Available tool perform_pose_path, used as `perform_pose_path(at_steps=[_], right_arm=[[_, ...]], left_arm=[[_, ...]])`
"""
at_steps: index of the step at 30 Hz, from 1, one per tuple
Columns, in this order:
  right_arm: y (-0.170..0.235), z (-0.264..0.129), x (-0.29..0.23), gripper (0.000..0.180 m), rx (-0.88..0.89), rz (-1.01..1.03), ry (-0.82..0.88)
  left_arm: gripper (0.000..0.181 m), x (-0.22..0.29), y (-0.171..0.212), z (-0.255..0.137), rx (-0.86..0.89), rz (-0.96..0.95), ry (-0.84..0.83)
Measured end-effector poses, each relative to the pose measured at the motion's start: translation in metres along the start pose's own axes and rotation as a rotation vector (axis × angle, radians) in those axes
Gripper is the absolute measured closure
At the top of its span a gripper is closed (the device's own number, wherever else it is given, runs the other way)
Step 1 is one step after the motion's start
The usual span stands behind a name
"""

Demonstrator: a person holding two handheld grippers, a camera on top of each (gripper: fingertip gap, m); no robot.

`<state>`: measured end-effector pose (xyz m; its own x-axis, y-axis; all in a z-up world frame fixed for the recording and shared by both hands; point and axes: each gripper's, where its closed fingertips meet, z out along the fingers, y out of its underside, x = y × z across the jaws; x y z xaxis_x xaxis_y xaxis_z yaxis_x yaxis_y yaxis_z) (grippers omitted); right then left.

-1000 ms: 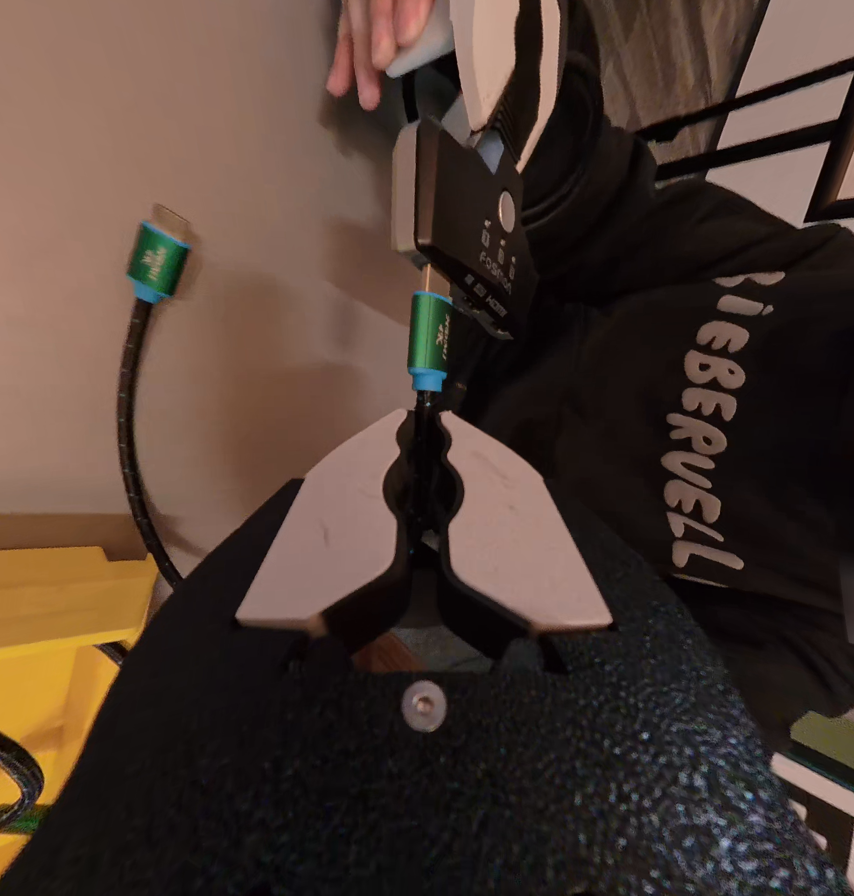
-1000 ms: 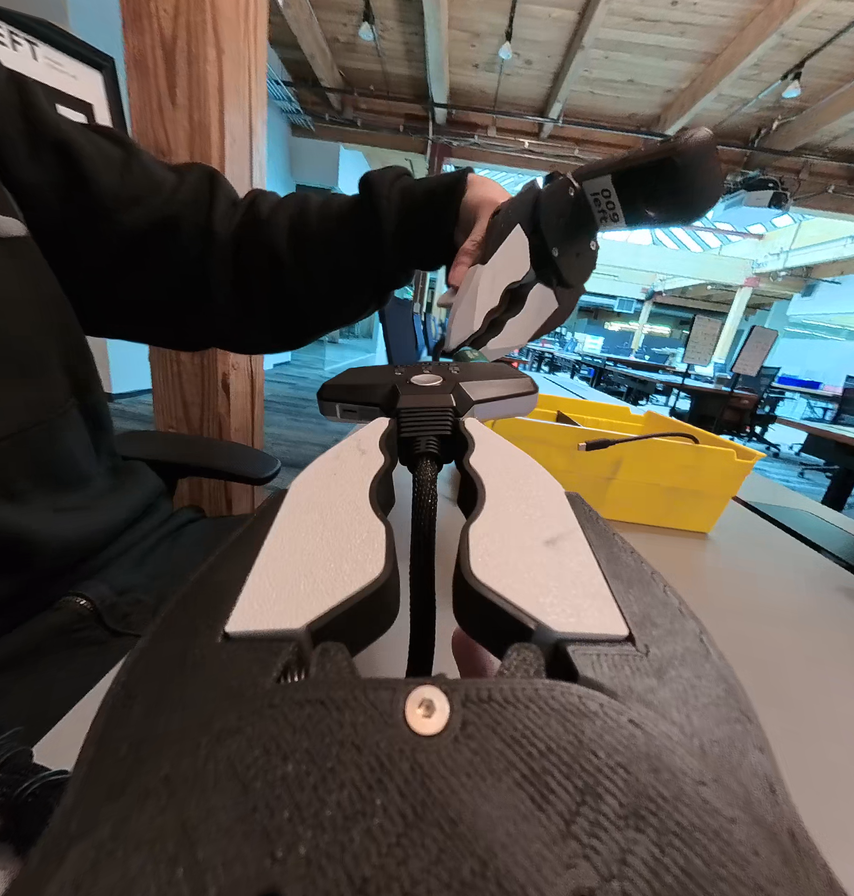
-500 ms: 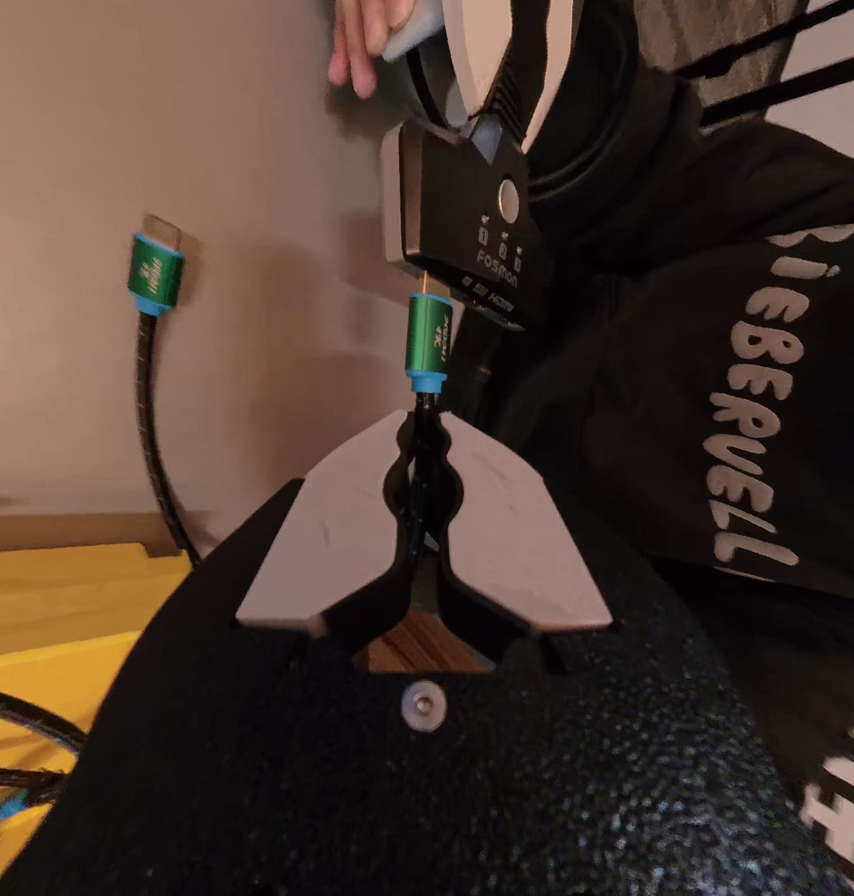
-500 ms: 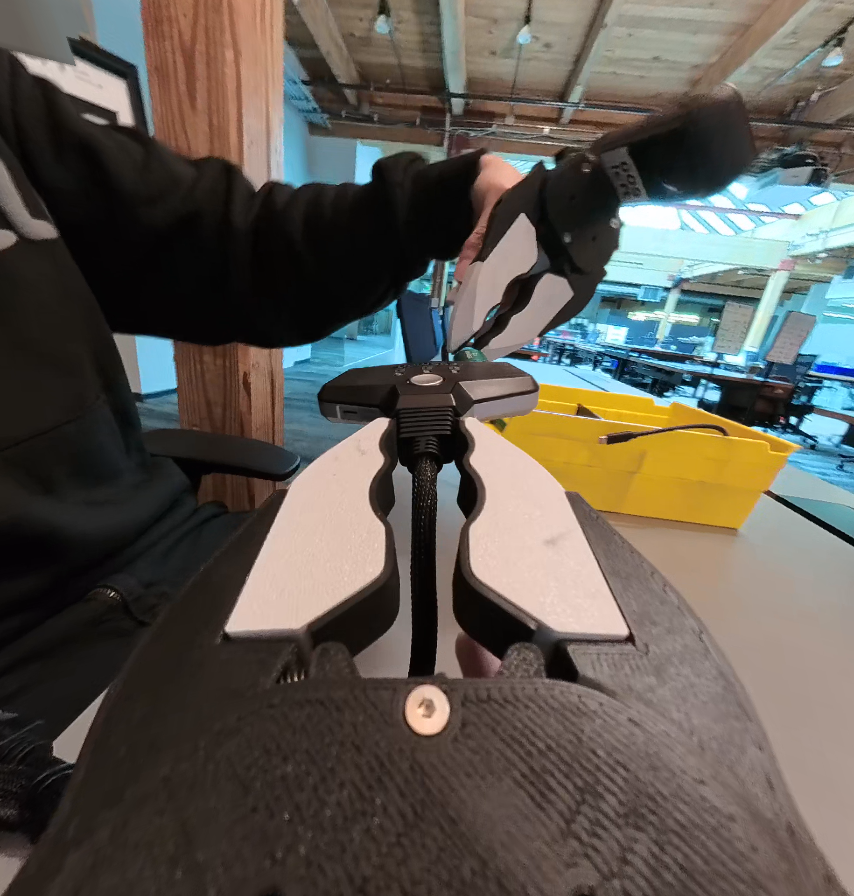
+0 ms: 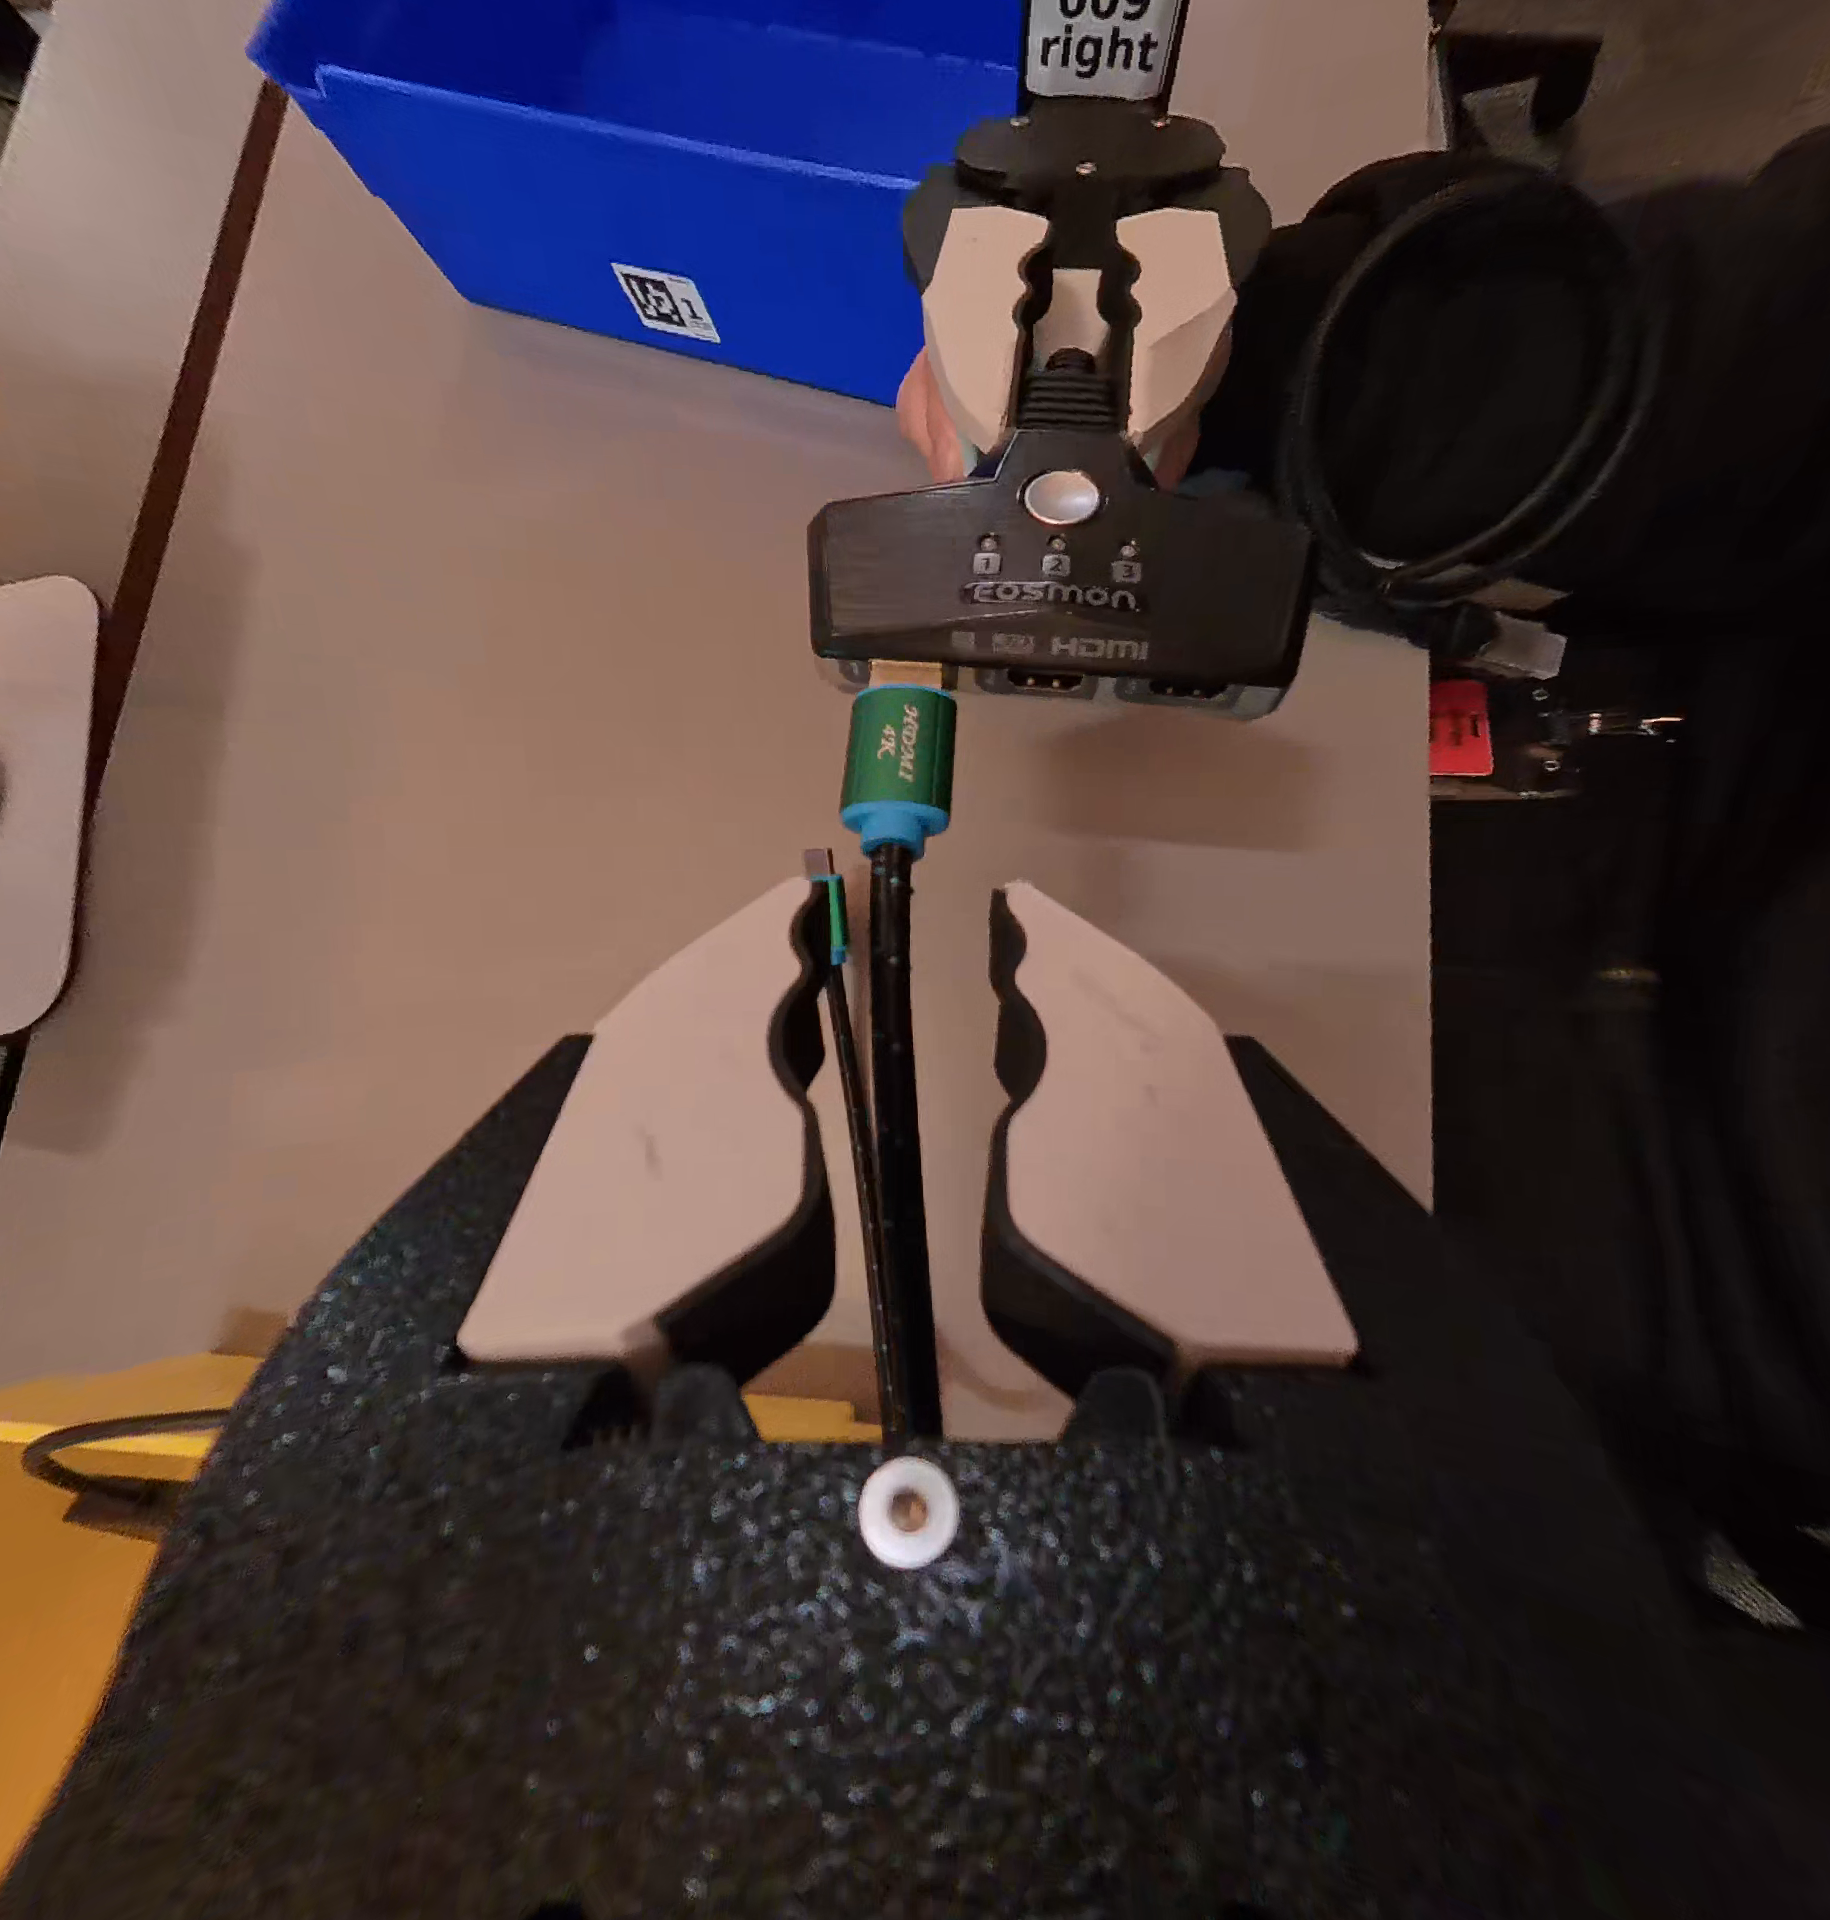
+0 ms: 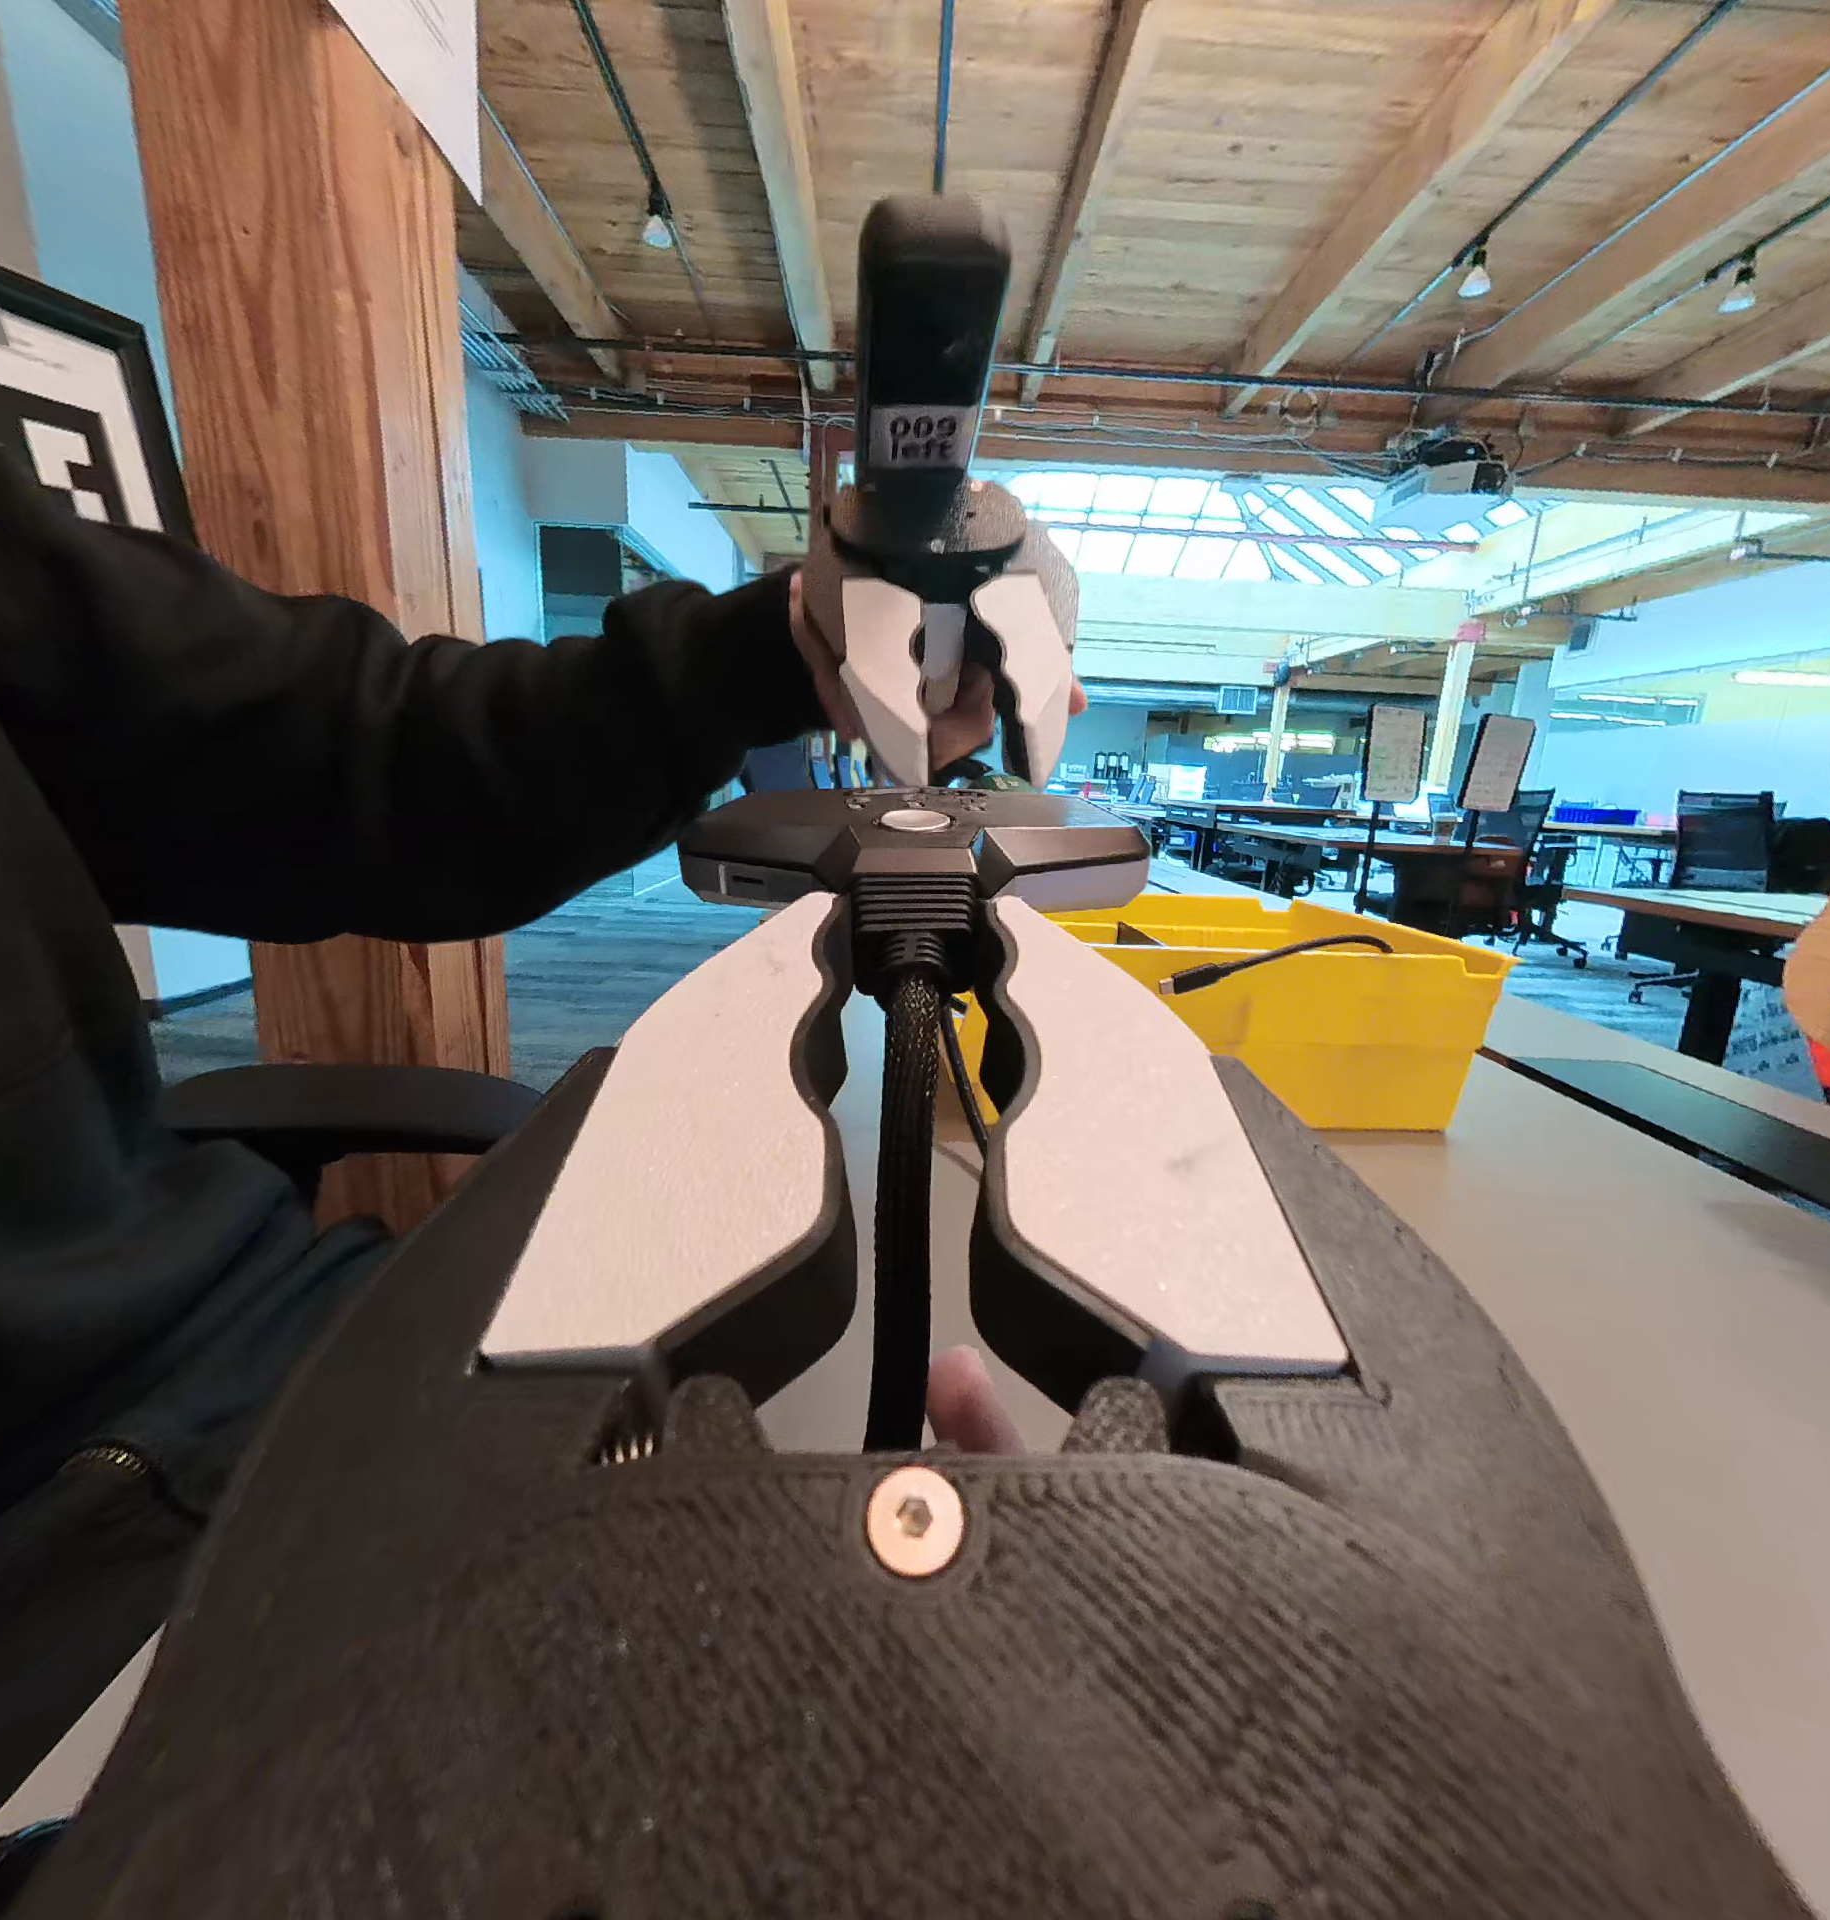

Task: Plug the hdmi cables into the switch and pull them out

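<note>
The black HDMI switch [image 5: 1056, 582] hangs above the table, held by its rear cable boot in my shut right gripper [image 5: 1077, 312]. A green HDMI plug [image 5: 895, 758] sits in the switch's left port, with a strip of gold metal showing. Its black braided cable [image 5: 895, 1091] runs back between the fingers of my open left gripper [image 5: 903, 888] without being gripped. A second green plug [image 5: 833, 904] stands edge-on beside the left finger. In the right wrist view my right gripper [image 6: 911, 909] clamps the switch [image 6: 911, 842], and the left gripper [image 6: 942, 707] hovers open just beyond it.
A blue bin [image 5: 620, 156] stands at the far side of the grey table [image 5: 475, 727]. A yellow bin [image 6: 1306, 997] with a thin cable lies beyond the switch. A coiled black cable [image 5: 1462, 395] lies at the right. A wooden post [image 6: 308, 520] and a chair armrest [image 6: 339, 1101] are left.
My left gripper has opened and let go of the cable. The green plug now sits deeper in the switch's left port. Both grippers have swung round, so the switch faces me level.
</note>
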<state>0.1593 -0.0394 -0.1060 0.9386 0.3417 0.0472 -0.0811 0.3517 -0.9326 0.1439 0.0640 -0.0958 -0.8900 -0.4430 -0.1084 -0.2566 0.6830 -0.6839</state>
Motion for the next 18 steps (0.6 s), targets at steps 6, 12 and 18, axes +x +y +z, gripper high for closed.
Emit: perform_pose_path(at_steps=[6, 12, 18], right_arm=[[0.002, 0.002, -0.005, 0.157, -0.011, -0.015, -0.025], [0.008, 0.004, -0.005, 0.157, -0.040, -0.010, -0.024], [0.005, 0.003, -0.005, 0.158, -0.014, -0.004, -0.019]], left_arm=[[0.159, 0.003, -0.003, 0.010, 0.147, -0.071, 0.005], [0.162, 0.005, 0.005, 0.018, 0.120, -0.073, 0.008], [0.163, 0.003, 0.000, 0.016, 0.111, -0.057, -0.011]])
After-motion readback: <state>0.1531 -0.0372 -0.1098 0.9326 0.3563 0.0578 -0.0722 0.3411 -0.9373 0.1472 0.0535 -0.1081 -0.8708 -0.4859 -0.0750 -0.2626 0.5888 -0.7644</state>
